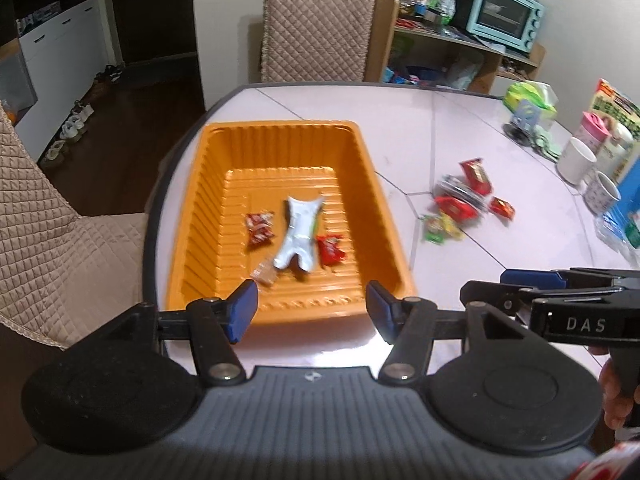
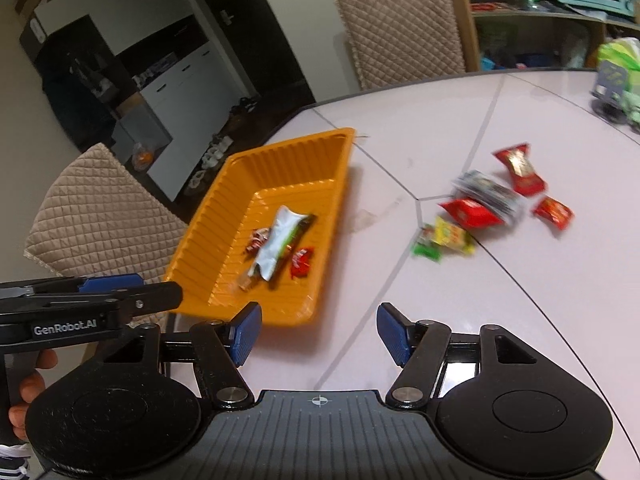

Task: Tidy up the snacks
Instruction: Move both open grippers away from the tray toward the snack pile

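An orange ribbed tray [image 1: 280, 148] [image 2: 240, 200] sits on the pale table. In it lie a silver pouch [image 1: 298, 238] [image 2: 276, 240], two small red packets [image 1: 259, 228] [image 1: 330, 249] and a small tan piece [image 1: 264, 274]. A pile of loose snacks lies on the table to the right: red packets [image 1: 476, 176] [image 2: 520, 168], a yellow-green packet [image 1: 440, 228] [image 2: 444, 240]. My left gripper [image 1: 311, 308] is open and empty over the tray's near rim. My right gripper [image 2: 319, 332] is open and empty above the table, right of the tray.
Quilted chairs [image 1: 316, 28] [image 1: 48, 216] stand at the table's far and left sides. Cups [image 1: 576, 160], a pink bottle, boxes and tissues crowd the table's right edge. A shelf with a teal oven [image 1: 508, 12] stands behind.
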Motion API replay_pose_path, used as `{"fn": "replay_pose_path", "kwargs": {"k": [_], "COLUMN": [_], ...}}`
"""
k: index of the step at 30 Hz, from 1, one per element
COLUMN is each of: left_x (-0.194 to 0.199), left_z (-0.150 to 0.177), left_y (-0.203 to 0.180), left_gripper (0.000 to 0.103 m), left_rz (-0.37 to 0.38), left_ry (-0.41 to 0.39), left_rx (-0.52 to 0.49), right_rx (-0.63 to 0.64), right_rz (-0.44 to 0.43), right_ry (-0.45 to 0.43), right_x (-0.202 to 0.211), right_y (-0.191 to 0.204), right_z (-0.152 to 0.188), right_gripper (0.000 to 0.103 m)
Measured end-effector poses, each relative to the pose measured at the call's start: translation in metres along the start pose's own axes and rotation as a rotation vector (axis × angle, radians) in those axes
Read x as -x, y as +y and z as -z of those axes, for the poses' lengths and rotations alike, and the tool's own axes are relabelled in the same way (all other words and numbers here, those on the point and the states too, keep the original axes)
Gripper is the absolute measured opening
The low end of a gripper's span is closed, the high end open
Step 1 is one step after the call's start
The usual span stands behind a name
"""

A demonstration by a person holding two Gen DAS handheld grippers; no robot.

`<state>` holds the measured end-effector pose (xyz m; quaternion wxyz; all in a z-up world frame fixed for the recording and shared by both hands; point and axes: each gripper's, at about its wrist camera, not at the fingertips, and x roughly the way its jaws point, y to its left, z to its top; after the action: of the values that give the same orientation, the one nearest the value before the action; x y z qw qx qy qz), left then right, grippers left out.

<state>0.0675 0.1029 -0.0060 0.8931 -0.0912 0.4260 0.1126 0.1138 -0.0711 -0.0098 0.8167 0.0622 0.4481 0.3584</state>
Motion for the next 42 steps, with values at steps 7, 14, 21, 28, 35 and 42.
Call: {"fn": "replay_pose_path", "kwargs": {"k": [7,14,21,28,35,42], "left_x": [0.004,-0.002,-0.014,-0.033,-0.051,-0.076], "left_z": [0.016,0.021,0.016,0.004,-0.011,-0.029], "left_y": [-0.033,-0.070,-0.101,-0.121,-0.129,-0.133], "left_gripper": [0.058,0.058,0.058,0.057,0.052,0.050], "left_rz": [0.054,0.114,0.171,0.202,0.209,0.209], "left_ry": [0.015,0.022,0.010,0.007,0.010,0.023], "left_rx": [-0.038,-0.115,-0.203,-0.270,-0.306,-0.325], "right_rx": [-0.045,-0.105,-0.178,-0.233,-0.216,-0.208], "right_rz": [0.048,0.117,0.174,0.216,0.226,0.225], "right_ry": [-0.023,-0.051,-0.070,-0.086,-0.108,-0.104], "right_x": [0.033,0.058,0.073,0.080,0.070,0.048], "right_y": [-0.023,-0.050,-0.077,-0.101,-0.111,-0.118], "right_z": [0.022,0.038,0.047,0.047,0.038,0.025], "right_gripper": [0.064,0.064,0.064,0.064,0.064,0.064]}}
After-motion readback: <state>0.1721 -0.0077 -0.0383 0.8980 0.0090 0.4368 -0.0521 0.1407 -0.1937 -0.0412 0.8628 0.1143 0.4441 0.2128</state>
